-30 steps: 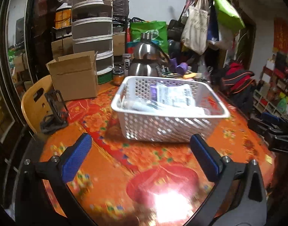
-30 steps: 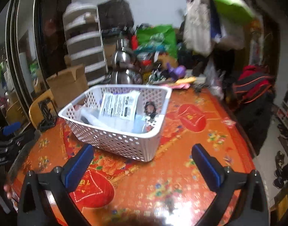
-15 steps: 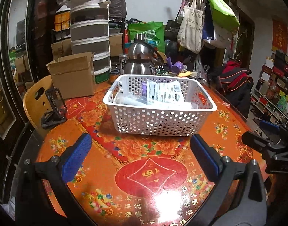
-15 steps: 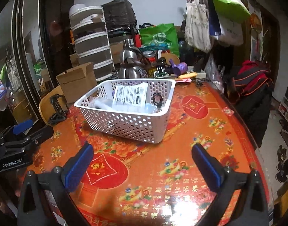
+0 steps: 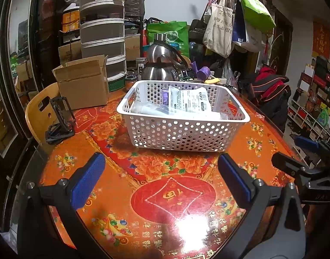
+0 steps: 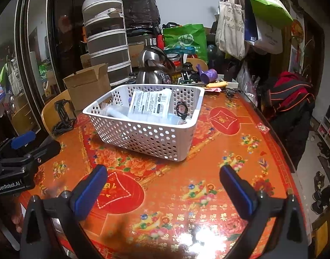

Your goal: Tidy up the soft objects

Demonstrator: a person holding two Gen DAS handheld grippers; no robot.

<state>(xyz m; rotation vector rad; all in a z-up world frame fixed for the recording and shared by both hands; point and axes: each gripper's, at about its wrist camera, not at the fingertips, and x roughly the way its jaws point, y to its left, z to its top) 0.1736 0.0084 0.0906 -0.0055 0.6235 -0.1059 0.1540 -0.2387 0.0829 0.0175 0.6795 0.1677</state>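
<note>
A white perforated basket stands on the round orange-red table. Inside it lie soft plastic packets, the top one a white labelled pouch, plus a small black ring-shaped item. My left gripper is open, low over the near table edge, well short of the basket, nothing between its fingers. My right gripper is open too, also back from the basket and empty. Each gripper shows at the side of the other's view.
A cardboard box, a steel kettle, stacked grey drawers and clutter crowd the table's far side. A black folding stand sits at the left edge by a wooden chair back. Bags hang above.
Both grippers have drawn back and up from the basket, which now looks smaller and farther. The motion blur has gone. Both stay open and empty.
</note>
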